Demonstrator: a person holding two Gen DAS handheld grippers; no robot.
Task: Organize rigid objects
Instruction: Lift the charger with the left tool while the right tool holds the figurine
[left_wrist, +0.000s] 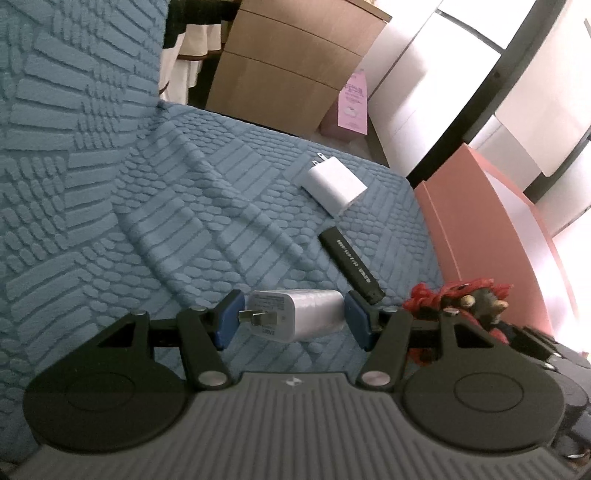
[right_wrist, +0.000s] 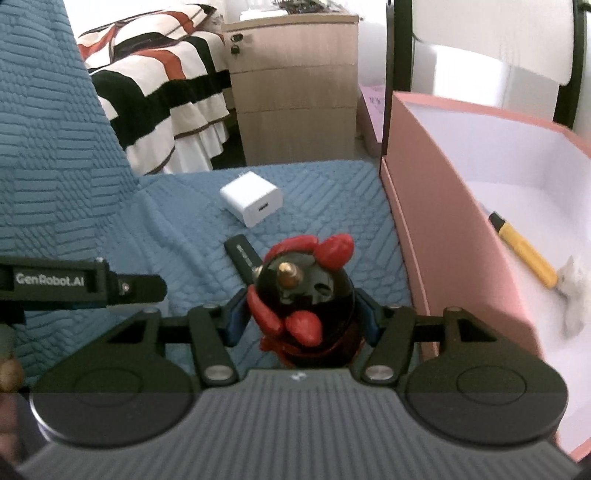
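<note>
My left gripper (left_wrist: 293, 319) is shut on a white charger (left_wrist: 299, 314). The charger lies crosswise between the blue pads, its prongs against the left one, over the blue quilted cover (left_wrist: 147, 221). My right gripper (right_wrist: 303, 317) is shut on a black chicken figurine with red comb (right_wrist: 303, 291). The figurine also shows at the right edge of the left wrist view (left_wrist: 458, 299). A second white charger (left_wrist: 334, 184) (right_wrist: 253, 201) and a black stick with white print (left_wrist: 351, 266) (right_wrist: 242, 253) lie loose on the cover beyond both grippers.
An open pink box (right_wrist: 436, 221) (left_wrist: 480, 229) stands right of the cover. It holds a yellow marker (right_wrist: 524, 251) and a white crumpled scrap (right_wrist: 572, 295). A wooden drawer cabinet (right_wrist: 295, 92) and striped bedding (right_wrist: 159, 81) are behind. The left tool's black finger (right_wrist: 136, 288) reaches in from the left.
</note>
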